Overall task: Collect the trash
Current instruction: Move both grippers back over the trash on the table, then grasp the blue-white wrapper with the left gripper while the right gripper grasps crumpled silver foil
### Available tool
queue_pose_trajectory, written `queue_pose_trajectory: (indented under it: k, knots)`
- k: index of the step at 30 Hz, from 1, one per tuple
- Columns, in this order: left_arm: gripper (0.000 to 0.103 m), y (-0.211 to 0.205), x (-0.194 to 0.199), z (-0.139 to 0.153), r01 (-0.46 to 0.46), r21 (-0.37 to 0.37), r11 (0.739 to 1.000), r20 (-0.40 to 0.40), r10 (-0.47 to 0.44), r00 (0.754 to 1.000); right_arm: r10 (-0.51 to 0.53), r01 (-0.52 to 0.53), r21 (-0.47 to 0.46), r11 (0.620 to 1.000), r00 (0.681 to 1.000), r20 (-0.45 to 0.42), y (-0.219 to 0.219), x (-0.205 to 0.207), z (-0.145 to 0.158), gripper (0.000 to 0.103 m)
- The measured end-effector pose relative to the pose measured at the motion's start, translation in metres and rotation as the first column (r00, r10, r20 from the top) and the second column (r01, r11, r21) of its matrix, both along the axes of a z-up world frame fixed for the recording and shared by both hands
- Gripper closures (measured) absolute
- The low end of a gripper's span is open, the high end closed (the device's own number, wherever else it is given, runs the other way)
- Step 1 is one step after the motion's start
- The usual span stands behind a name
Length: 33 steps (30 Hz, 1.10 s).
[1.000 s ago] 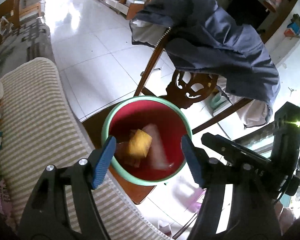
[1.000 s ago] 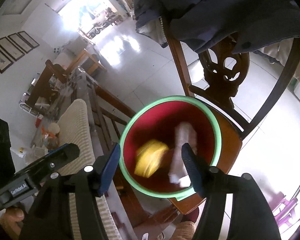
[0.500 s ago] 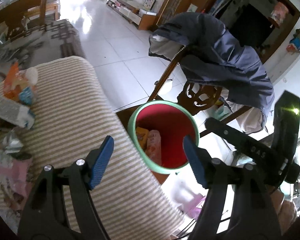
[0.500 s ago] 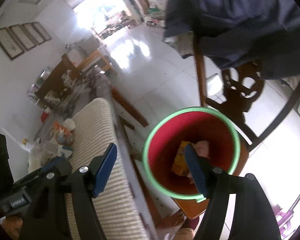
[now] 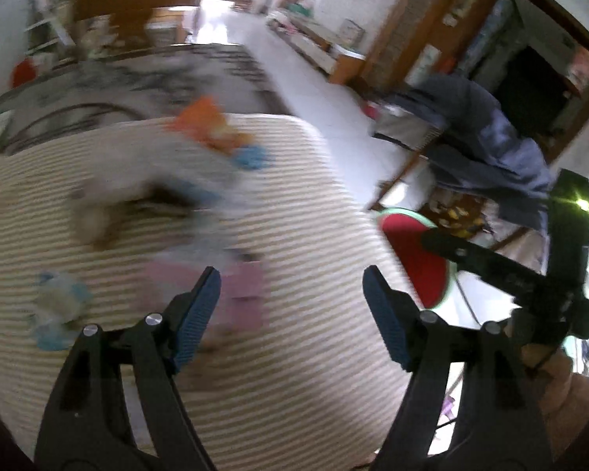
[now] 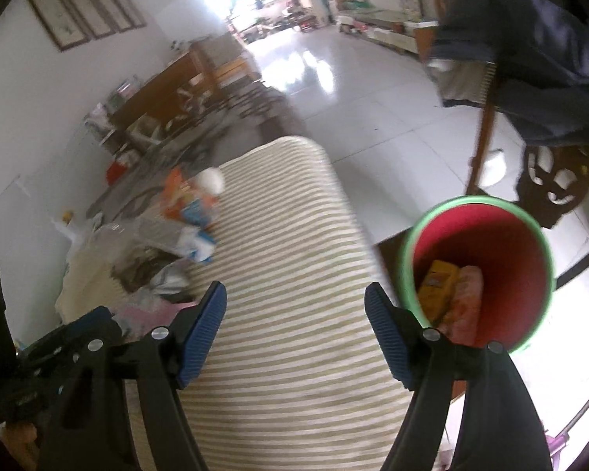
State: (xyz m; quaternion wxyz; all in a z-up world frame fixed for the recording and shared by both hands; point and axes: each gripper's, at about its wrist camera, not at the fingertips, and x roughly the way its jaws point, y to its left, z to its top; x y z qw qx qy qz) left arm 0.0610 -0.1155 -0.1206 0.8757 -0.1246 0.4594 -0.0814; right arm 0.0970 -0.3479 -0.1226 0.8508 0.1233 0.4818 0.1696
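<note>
A: Over the striped cushion, both grippers point down at it. Left gripper has its fingers spread and opening further, nothing between the pads. Right gripper is the same: opening, empty.

B: Trash?

A: Loose pile on the cushion's far-left part: an orange wrapper, a white ball-shaped thing, a blue-and-white packet, crumpled clear plastic. Left view is motion-blurred, but a pink sheet lies just ahead of the left fingers and a pale blue scrap sits further left.

B: Bin?

A: Red bucket with green rim, on a wooden chair seat just beside the cushion's right edge. It holds a yellow pack and a pinkish wrapper, touching. Dark blue jacket hangs over the chair back.
</note>
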Motion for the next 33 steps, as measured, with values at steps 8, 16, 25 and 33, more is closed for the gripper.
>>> queue_pose_trajectory:
  k: [8,16,25,33]
  knots:
    - [0.031,0.128,-0.029,-0.028,-0.195,0.071,0.978,-0.087,0.201,0.976,0.085,-0.085,0.003,0.996,0.996,-0.034,0.078,-0.022,-0.009,0.029]
    - [0.030,0.169,-0.031,-0.071,-0.184,0.085,0.979,-0.205,0.198,0.959,0.204,-0.199,0.053,0.979,0.969,-0.138,0.139,-0.045,-0.035,0.024]
    - [0.035,0.183,-0.016,-0.109,-0.169,0.062,0.984,-0.274,0.179,0.945,0.238,-0.230,0.059,0.971,0.941,-0.240,0.171,-0.059,-0.059,0.024]
    - [0.068,0.196,-0.019,-0.111,-0.174,0.043,0.984,-0.263,0.179,0.948,0.353,-0.353,0.036,0.935,0.914,-0.198,0.205,-0.077,-0.043,0.024]
